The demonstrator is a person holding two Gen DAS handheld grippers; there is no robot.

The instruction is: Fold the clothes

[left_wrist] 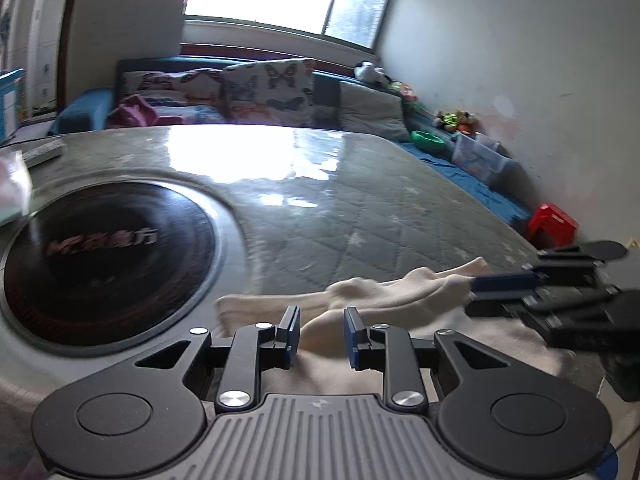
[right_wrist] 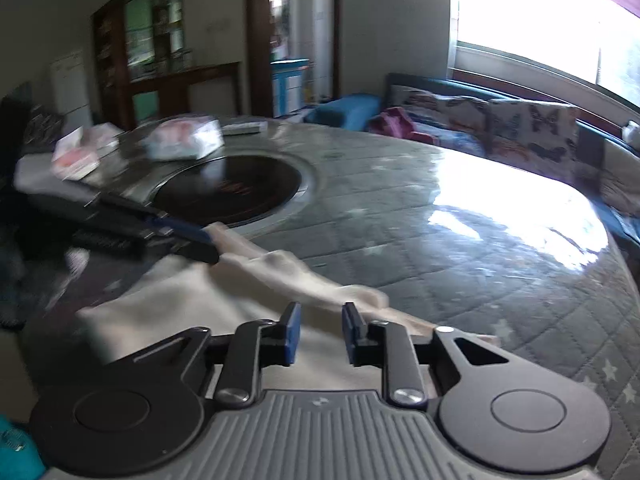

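Jaws of both grippers (left_wrist: 322,334) (right_wrist: 320,332) slightly parted, seemingly empty, above cream garment (left_wrist: 384,292)

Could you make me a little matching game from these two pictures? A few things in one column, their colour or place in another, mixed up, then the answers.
Things:
1. cream garment
2. round cooktop
3. stool
4. butterfly cushion

Descriptions:
A. red, beside the table by the wall
B. black, set into the table
C. lying on the table's near edge, under both grippers
D. propped on the sofa below the window

Pairs: 1-C, 2-B, 3-A, 4-D
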